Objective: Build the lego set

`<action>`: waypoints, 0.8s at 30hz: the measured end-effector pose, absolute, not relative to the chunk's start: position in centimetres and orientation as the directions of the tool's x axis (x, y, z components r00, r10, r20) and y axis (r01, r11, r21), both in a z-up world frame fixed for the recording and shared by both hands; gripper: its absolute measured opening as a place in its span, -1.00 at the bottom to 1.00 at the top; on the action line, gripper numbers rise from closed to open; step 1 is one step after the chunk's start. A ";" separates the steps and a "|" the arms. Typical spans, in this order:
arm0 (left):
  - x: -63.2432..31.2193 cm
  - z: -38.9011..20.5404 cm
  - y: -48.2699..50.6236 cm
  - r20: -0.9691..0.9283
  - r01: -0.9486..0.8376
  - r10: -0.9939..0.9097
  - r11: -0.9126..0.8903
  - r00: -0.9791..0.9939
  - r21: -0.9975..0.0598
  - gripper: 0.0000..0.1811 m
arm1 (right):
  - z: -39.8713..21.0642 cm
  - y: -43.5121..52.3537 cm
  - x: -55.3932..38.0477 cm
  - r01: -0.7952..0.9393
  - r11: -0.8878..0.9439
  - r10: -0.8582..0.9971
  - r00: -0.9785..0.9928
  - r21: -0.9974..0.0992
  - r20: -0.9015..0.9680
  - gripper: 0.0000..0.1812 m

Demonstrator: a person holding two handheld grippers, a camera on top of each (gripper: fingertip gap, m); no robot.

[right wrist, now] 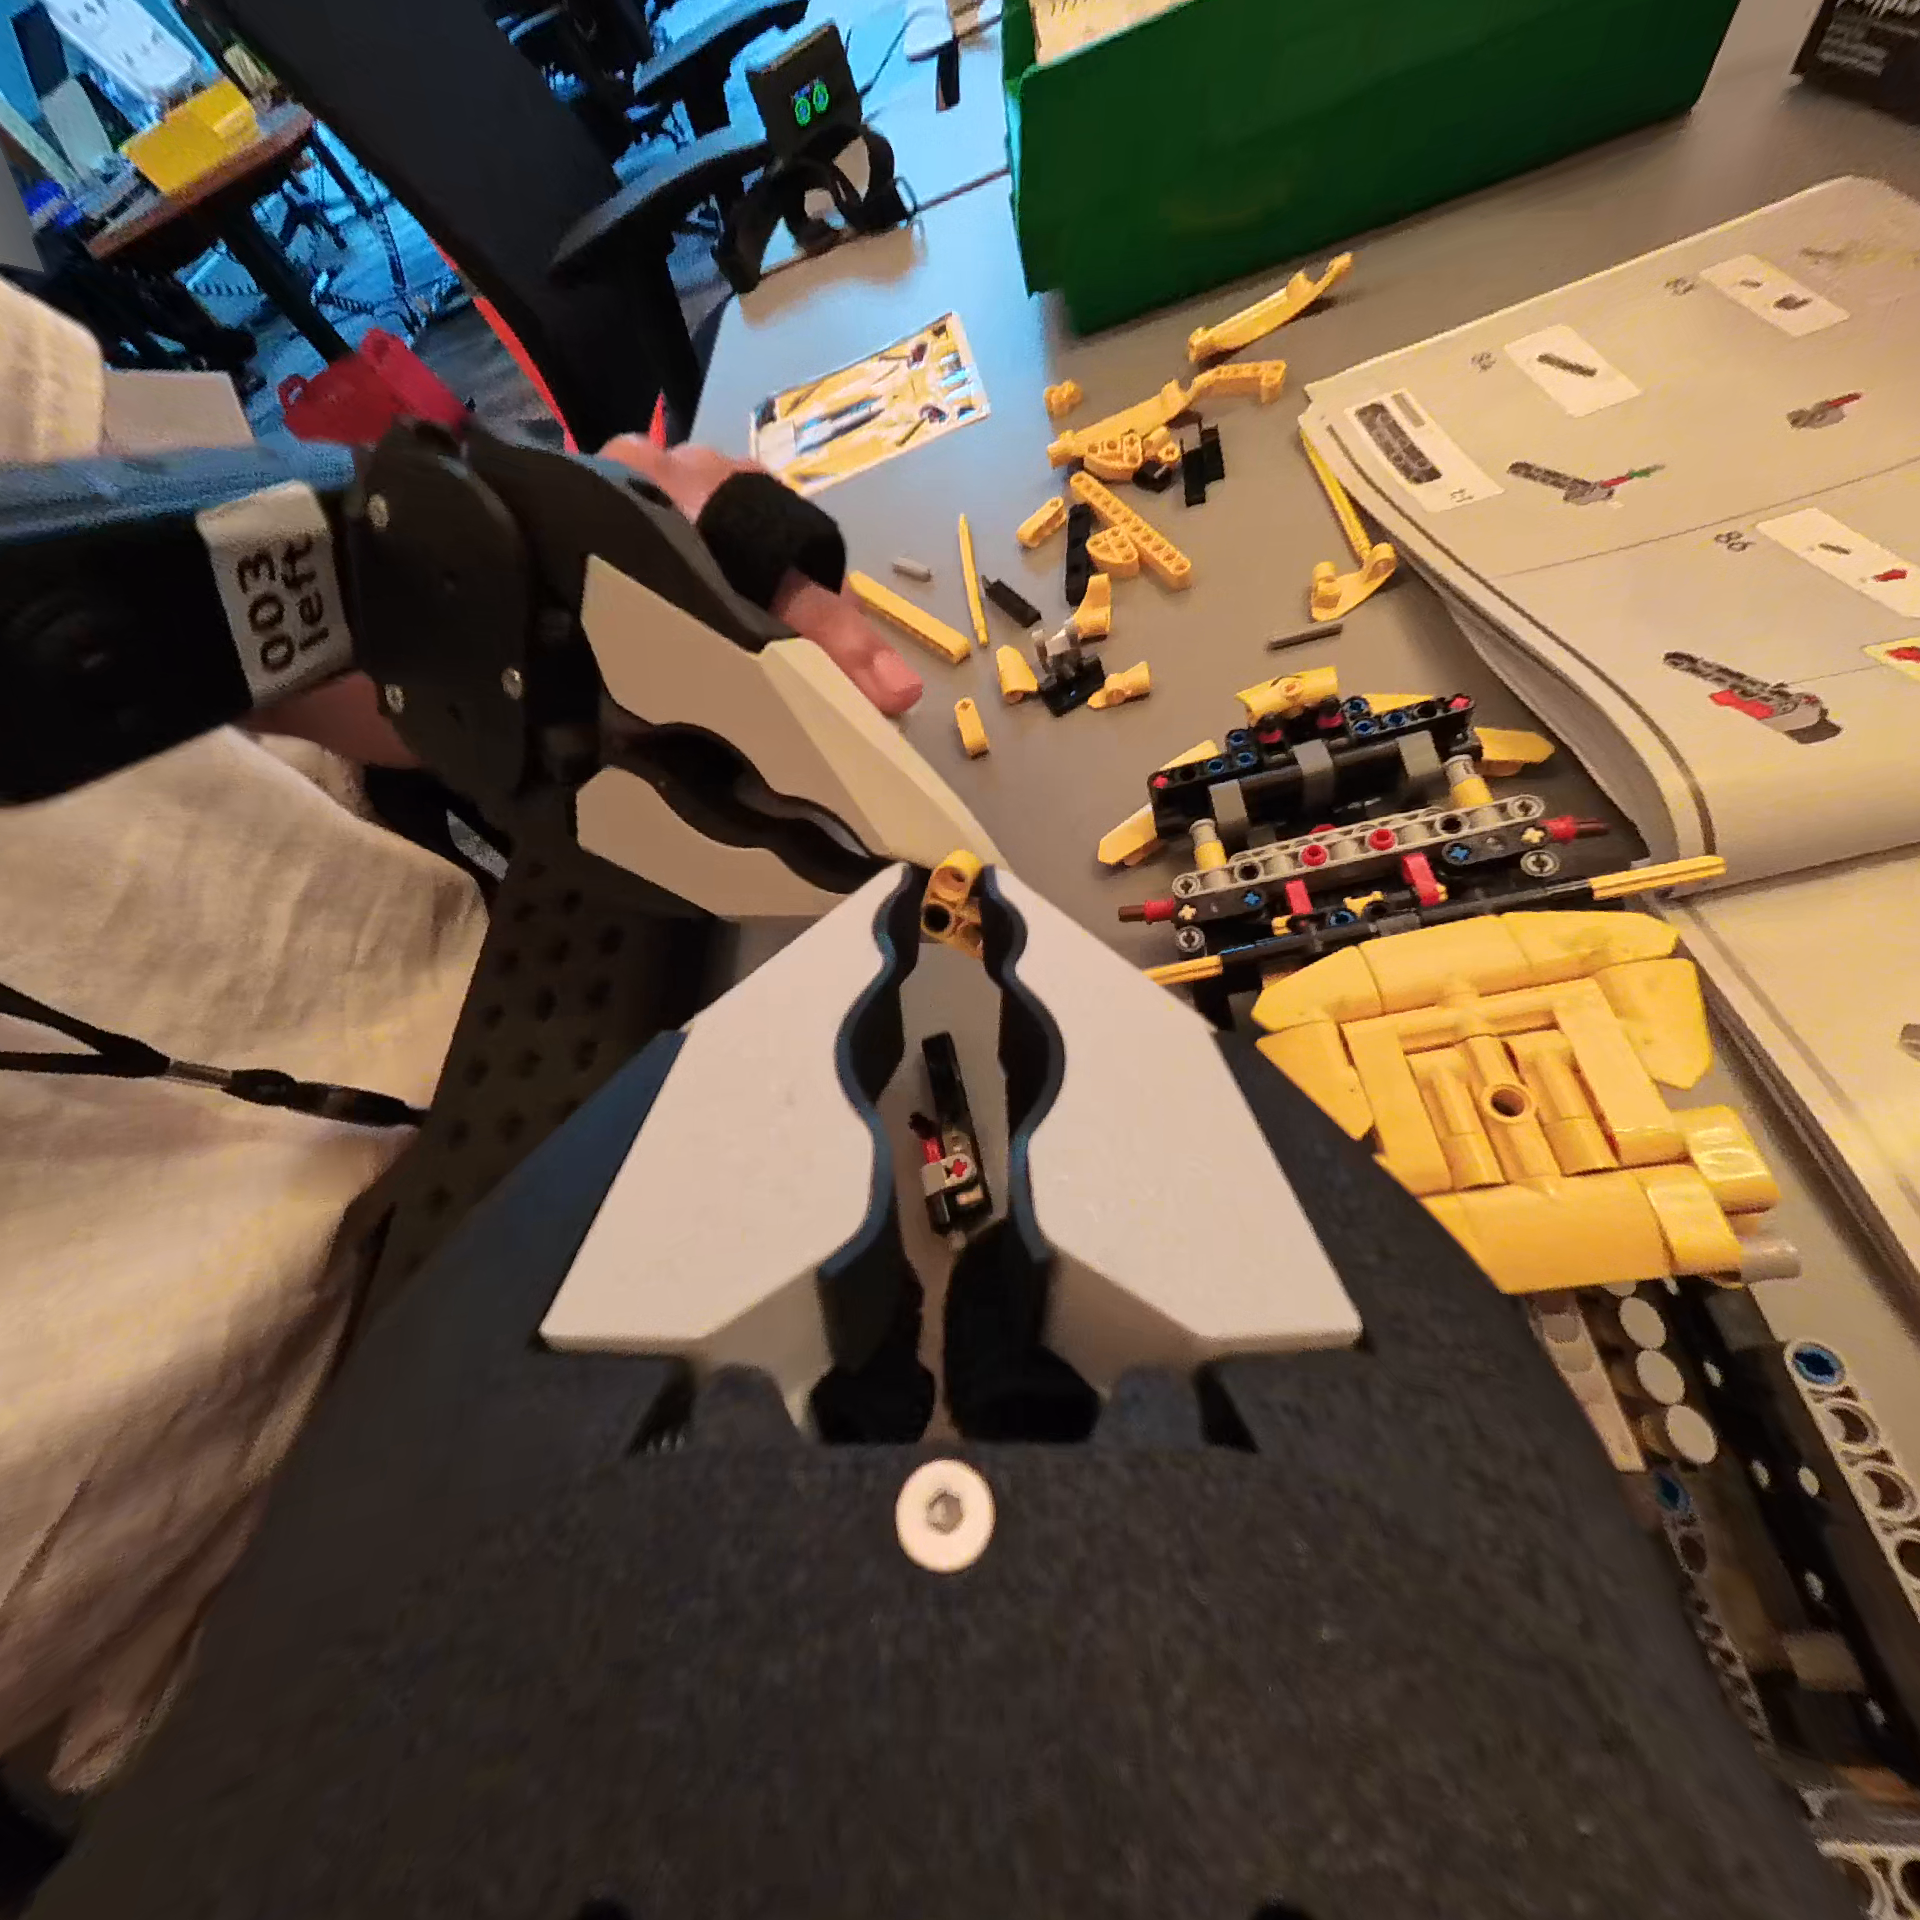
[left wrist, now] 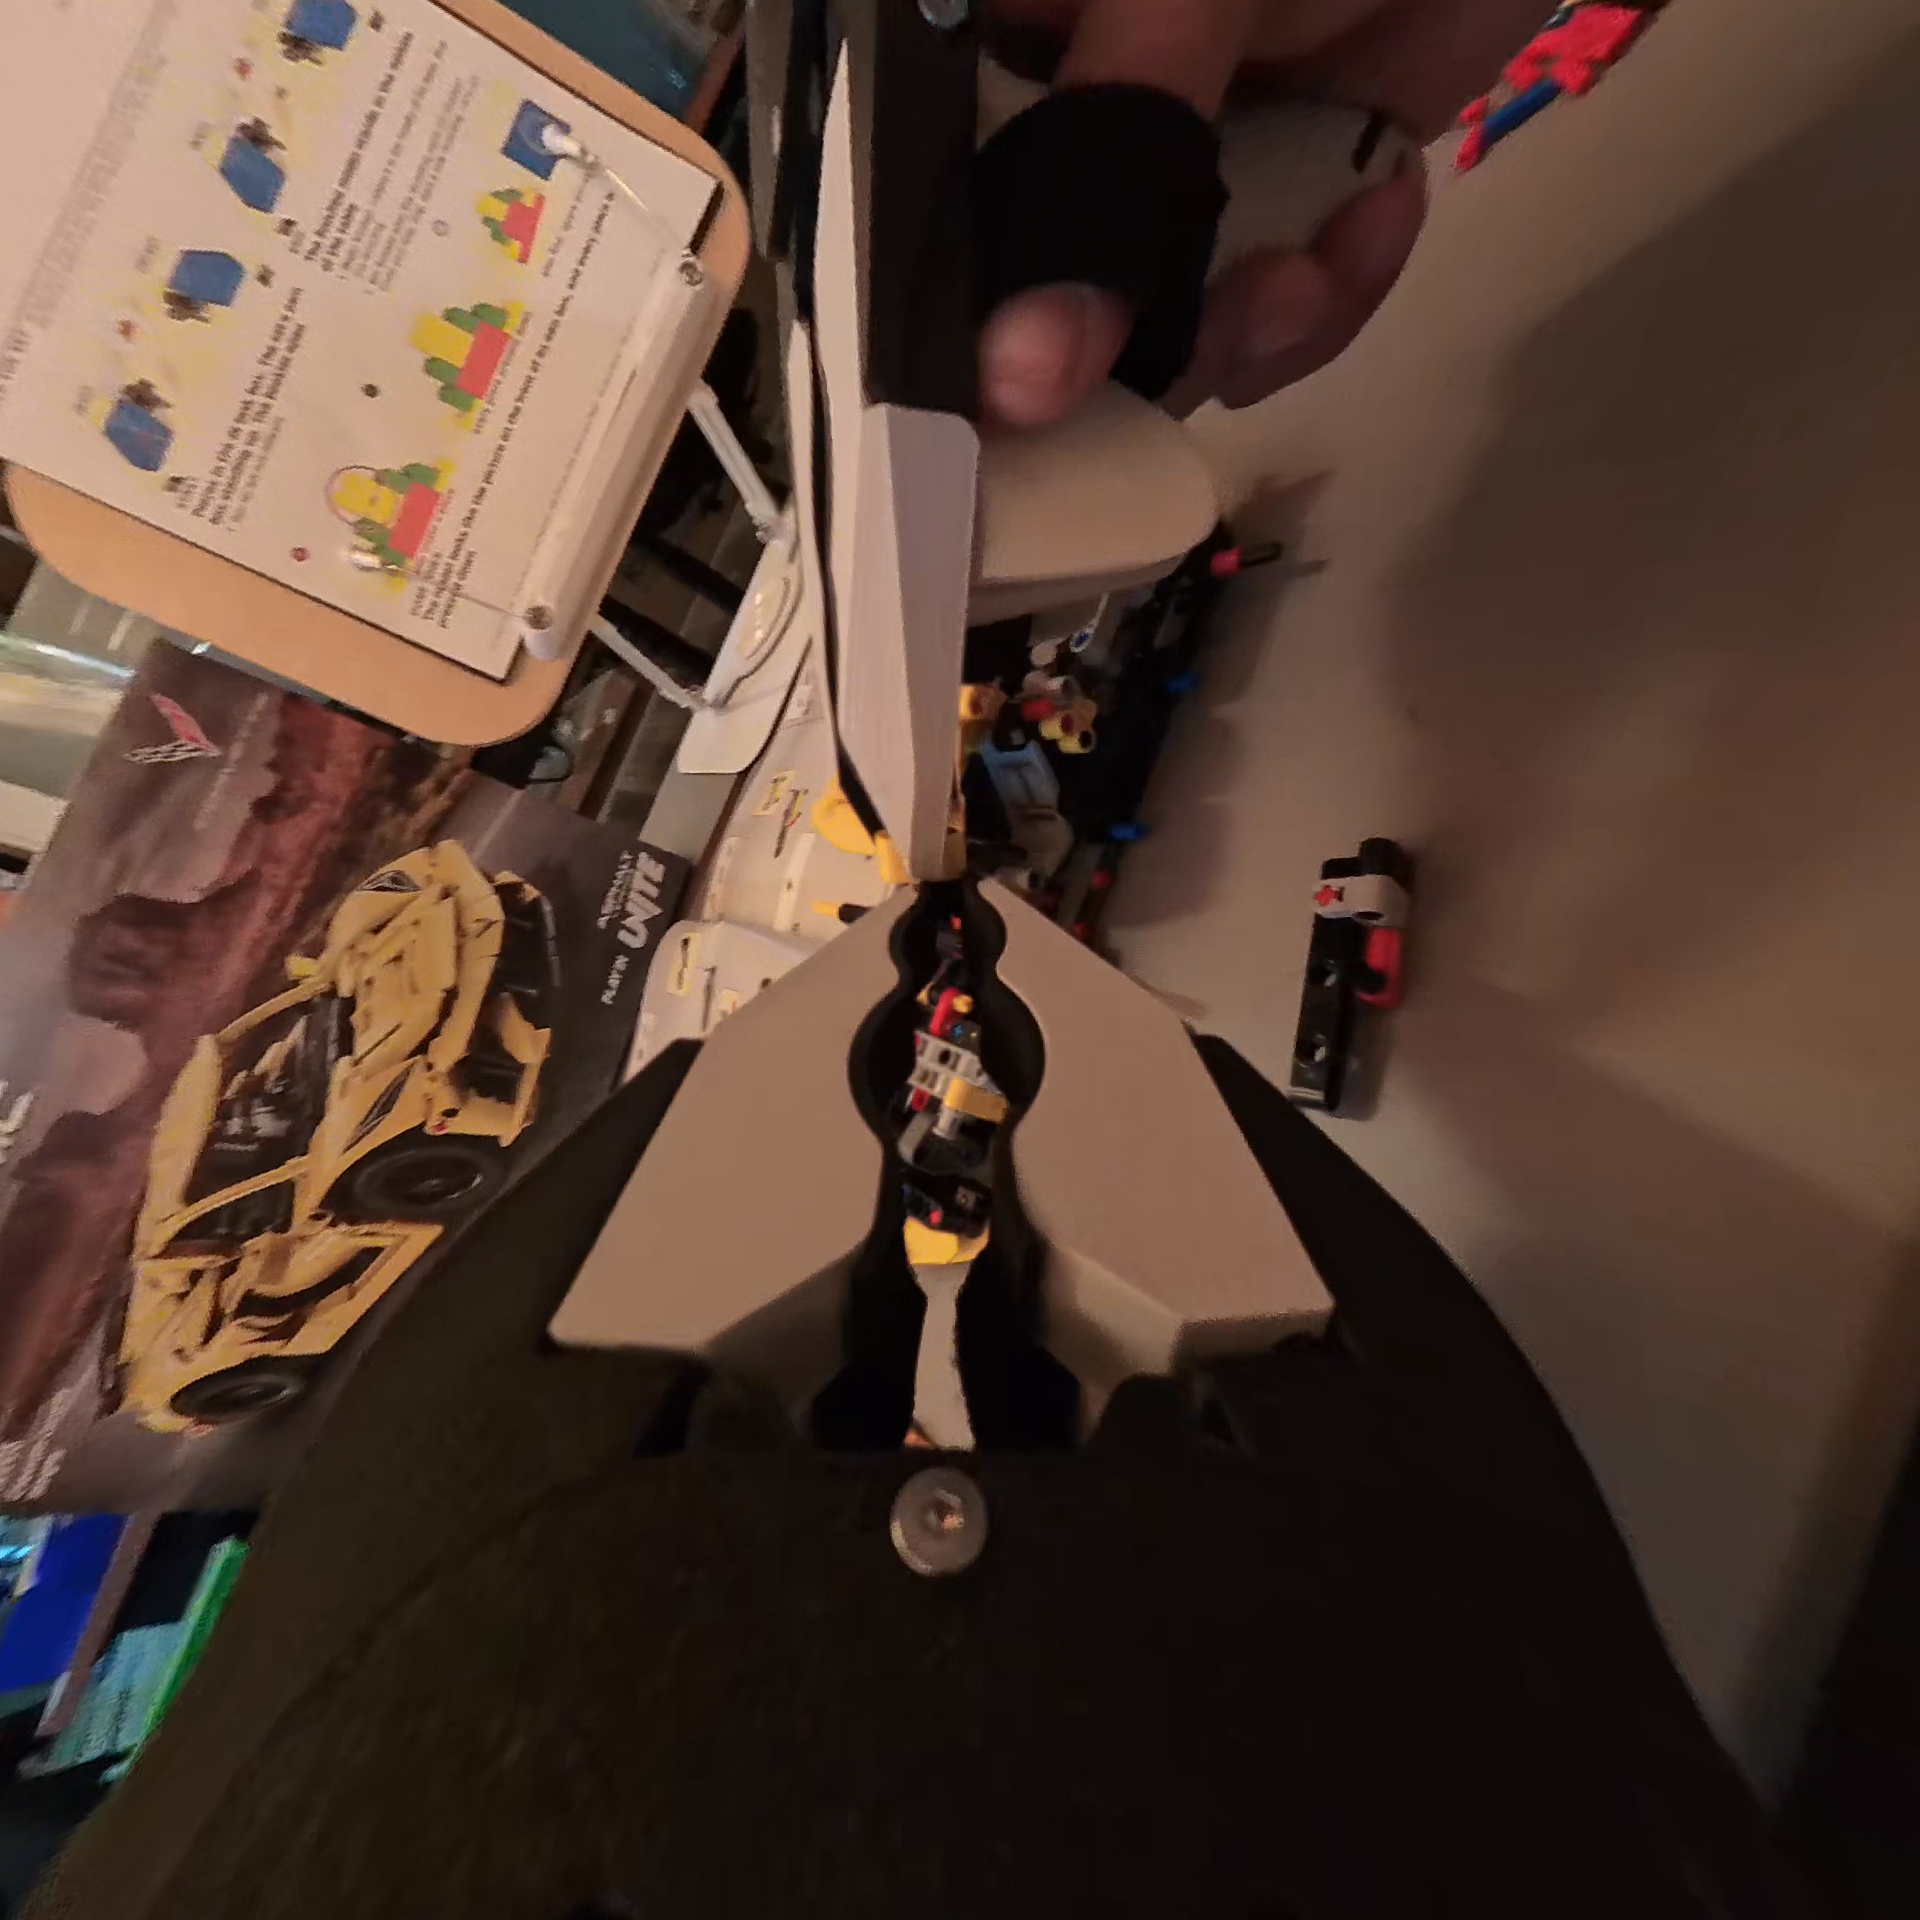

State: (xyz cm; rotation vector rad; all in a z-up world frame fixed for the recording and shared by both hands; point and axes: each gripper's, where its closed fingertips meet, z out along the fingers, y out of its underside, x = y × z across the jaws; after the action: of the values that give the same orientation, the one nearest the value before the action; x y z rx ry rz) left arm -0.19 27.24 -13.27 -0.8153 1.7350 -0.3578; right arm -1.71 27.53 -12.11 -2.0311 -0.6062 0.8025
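The right gripper (right wrist: 958, 902) is pinching a small yellow connector (right wrist: 954, 896) at its jaws' tips, and the left gripper (right wrist: 914, 854), jaws pressed together, should be steadying it squarely.

An office-style workroom, shared and busy, by the look of it. Upper left of the right wrist view, black swivel chairs (right wrist: 665, 135) crowd round a wood-topped table (right wrist: 197, 197) carrying a yellow bin (right wrist: 192, 140) — rows of workstations behind, though blurred. The near grey desk (right wrist: 831, 343) runs up the middle, a green storage bin (right wrist: 1299, 135) at top centre, an open instruction booklet (right wrist: 1662, 520) at right. In the left wrist view, upper left, a printed instruction sheet (left wrist: 312, 260) sits on a rounded wooden stand (left wrist: 436, 675) — a set-up data-collection bench, not a home.
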 end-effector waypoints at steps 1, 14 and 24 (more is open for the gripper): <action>-0.1 -13.1 27.4 -0.735 -0.349 -0.669 0.718 -0.109 -0.602 -0.96 | -12.0 27.7 -1.7 0.101 -0.528 0.656 0.679 -0.843 -0.329 -0.89; -2.2 -16.6 26.2 -0.336 -0.473 -0.892 0.446 -0.302 -0.760 -0.73 | -12.4 25.6 1.5 0.089 -0.569 0.432 0.878 -0.818 -0.205 -0.93; -3.0 -20.9 24.3 0.052 -0.589 -0.775 0.432 -0.629 -0.682 -0.71 | -14.0 20.3 -1.1 -0.119 -0.551 0.244 0.924 -0.826 -0.296 -0.92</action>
State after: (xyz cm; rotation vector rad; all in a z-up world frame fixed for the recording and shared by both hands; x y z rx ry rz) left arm -3.04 24.31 -20.86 -1.1828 2.4187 -0.9901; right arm -1.13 20.26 -14.01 -2.1043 -0.0891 0.4698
